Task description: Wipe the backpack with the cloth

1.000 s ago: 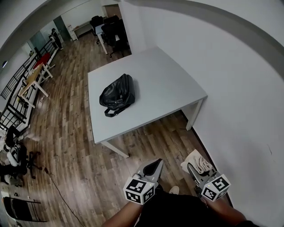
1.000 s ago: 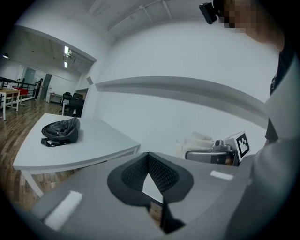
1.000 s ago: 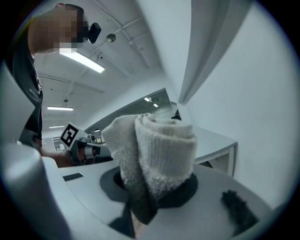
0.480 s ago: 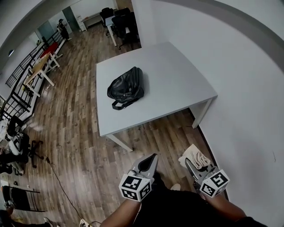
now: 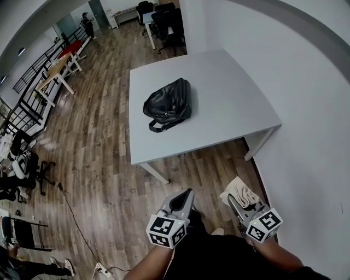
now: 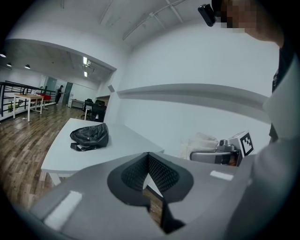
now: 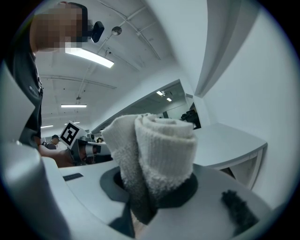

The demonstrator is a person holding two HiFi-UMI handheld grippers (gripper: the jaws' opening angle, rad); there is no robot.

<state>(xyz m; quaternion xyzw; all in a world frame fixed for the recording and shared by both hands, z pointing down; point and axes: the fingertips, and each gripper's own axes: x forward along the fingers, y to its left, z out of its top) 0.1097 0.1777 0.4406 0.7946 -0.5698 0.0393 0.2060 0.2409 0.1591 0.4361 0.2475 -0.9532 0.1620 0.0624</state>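
Observation:
A black leather backpack (image 5: 168, 104) lies on the white table (image 5: 219, 93), toward its left half; the left gripper view shows the backpack (image 6: 89, 136) far ahead. Both grippers hang over the wooden floor, well short of the table. My right gripper (image 5: 233, 199) is shut on a folded cream cloth (image 5: 239, 191), and the cloth (image 7: 152, 159) bulges thick between the jaws in the right gripper view. My left gripper (image 5: 187, 193) is shut with nothing between its jaws.
A white wall (image 5: 306, 109) runs along the right, close to the table. Black office chairs (image 5: 167, 16) stand beyond the table's far end. Desks and railings (image 5: 49, 71) line the far left, and a cable (image 5: 76, 224) trails across the floor.
The view has shifted: table and backpack sit further right and slightly higher than a second ago. Both grippers keep their pose and the cloth stays in the right one.

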